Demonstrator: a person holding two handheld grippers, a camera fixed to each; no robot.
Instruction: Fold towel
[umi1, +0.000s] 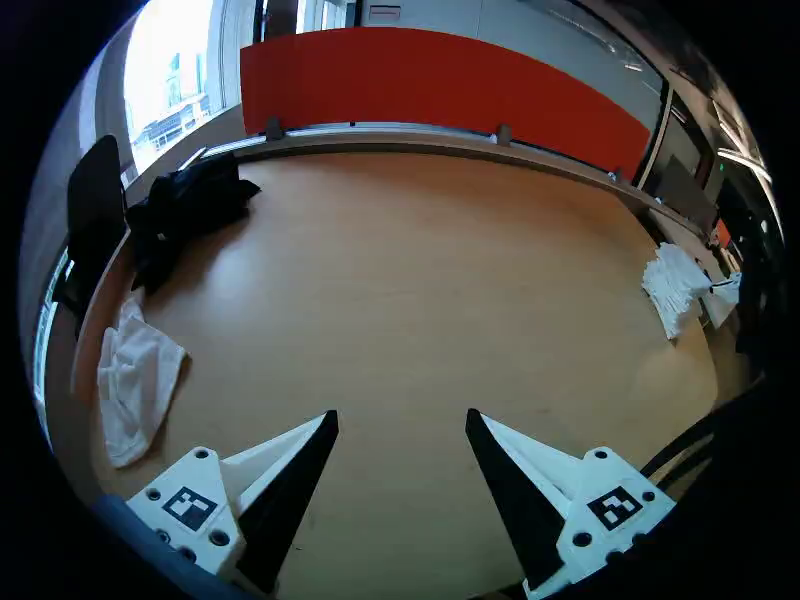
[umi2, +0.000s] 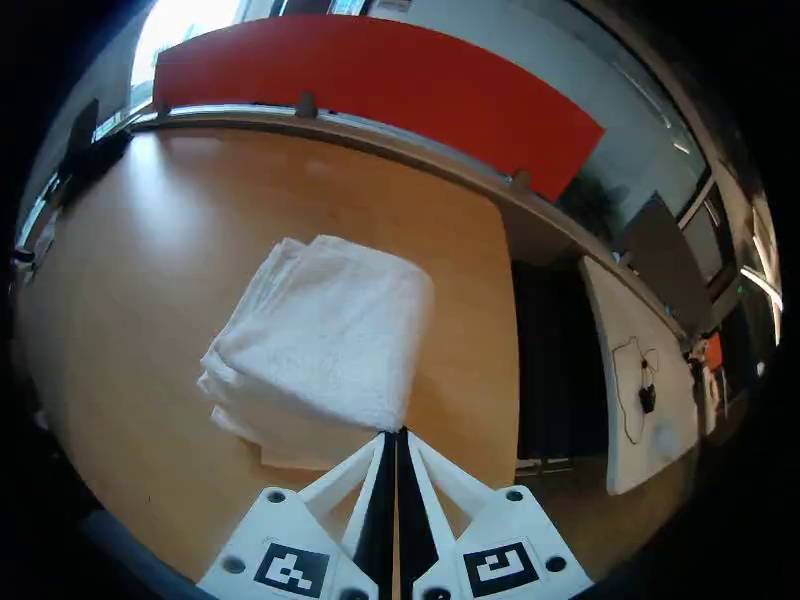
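Observation:
In the right gripper view a stack of folded white towels (umi2: 320, 345) lies on the wooden table (umi2: 140, 270) near its right edge. My right gripper (umi2: 397, 435) is shut, its tips at the stack's near corner; no cloth shows between the fingers. In the left gripper view my left gripper (umi1: 400, 425) hangs open over bare wood (umi1: 420, 290) with nothing between its fingers. A crumpled white towel (umi1: 135, 380) lies at the table's left edge. The folded white stack (umi1: 675, 290) sits at the far right edge.
A heap of black clothing (umi1: 185, 205) lies at the back left beside a black chair (umi1: 95, 200). A red partition (umi1: 440, 90) runs along the table's far edge. Beyond the right edge stands a white desk (umi2: 640, 390) with a cable on it.

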